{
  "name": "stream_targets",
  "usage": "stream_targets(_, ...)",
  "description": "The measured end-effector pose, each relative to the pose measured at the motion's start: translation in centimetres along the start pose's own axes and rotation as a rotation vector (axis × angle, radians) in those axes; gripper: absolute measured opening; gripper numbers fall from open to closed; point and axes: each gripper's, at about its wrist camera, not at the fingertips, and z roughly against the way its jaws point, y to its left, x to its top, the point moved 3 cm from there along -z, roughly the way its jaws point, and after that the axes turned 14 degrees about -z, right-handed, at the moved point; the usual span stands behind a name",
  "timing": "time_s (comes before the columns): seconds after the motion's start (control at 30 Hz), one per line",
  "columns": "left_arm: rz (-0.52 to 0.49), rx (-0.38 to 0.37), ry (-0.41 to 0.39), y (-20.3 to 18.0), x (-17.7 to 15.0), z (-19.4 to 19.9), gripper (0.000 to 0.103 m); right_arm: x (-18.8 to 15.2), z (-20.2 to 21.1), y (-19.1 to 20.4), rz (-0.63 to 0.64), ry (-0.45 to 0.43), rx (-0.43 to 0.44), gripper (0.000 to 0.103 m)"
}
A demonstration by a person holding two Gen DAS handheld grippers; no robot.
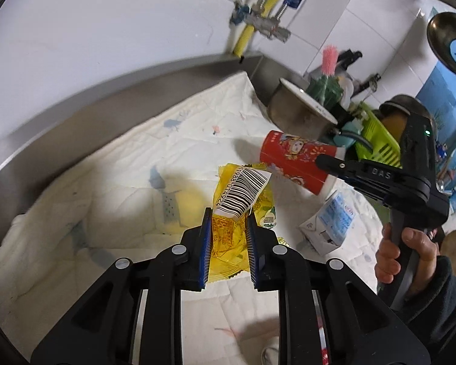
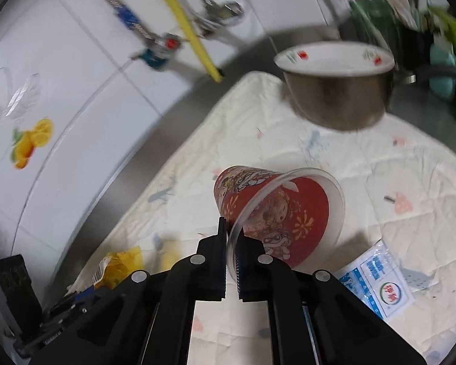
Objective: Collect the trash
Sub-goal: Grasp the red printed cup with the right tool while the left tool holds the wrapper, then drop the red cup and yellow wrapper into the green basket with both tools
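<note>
Left gripper (image 1: pixel 228 217) clamps yellow wrapper (image 1: pixel 243 200); right gripper (image 2: pixel 231 228) pinches red cup's (image 2: pixel 276 210) rim, seemingly lifted.

Yellow wrapper (image 1: pixel 237 213) with barcode label was crumpled, lifted above cloth. Red printed cup (image 2: pixel 276 213) was tilted, rim pinched. Blue-white milk carton (image 1: pixel 331 225) lay flat on cloth.

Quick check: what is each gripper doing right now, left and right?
Left gripper: shut on the yellow wrapper.
Right gripper: shut on the rim of the red cup.
</note>
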Motion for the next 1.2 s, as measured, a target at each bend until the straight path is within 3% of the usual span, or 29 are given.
stream_targets(0.2, -0.016, -0.005, -0.036, -1.8, 0.2, 2.9, 0.02, -1.1, 5.9, 1.8, 0.085, -0.058, 0.027, 0.005)
stream_targets(0.37, -0.056, -0.035, -0.064, -5.1, 0.4, 5.0, 0.02, -3.4, 13.6, 0.3, 0.136, -0.134, 0.018, 0.005)
stream_targets(0.5, -0.105, -0.08, -0.079, -9.0, 0.4, 6.3, 0.02, -6.1, 20.5, -4.5, 0.101, -0.181, -0.046, 0.005)
stream_targets(0.67, -0.187, -0.152, -0.074, -14.8, -0.2, 6.9, 0.02, -10.4, 26.4, -13.2, 0.06, -0.192, -0.255, 0.005)
stream_targets(0.77, -0.222, -0.196, -0.062, -18.0, -0.9, 6.7, 0.02, -13.2, 27.6, -18.6, 0.012, -0.146, -0.381, 0.005)
stream_targets(0.93, -0.289, -0.272, -0.009, -23.9, -2.7, 5.4, 0.02, -17.6, 27.1, -26.2, -0.091, -0.042, -0.518, 0.005)
stream_targets(1.1, -0.362, -0.323, 0.053, -28.7, -4.7, 3.8, 0.02, -20.4, 26.8, -31.2, -0.197, -0.005, -0.568, 0.005)
stream_targets(1.2, -0.404, -0.353, 0.104, -31.8, -6.2, 2.4, 0.02, -21.1, 26.9, -32.9, -0.245, -0.002, -0.577, 0.013)
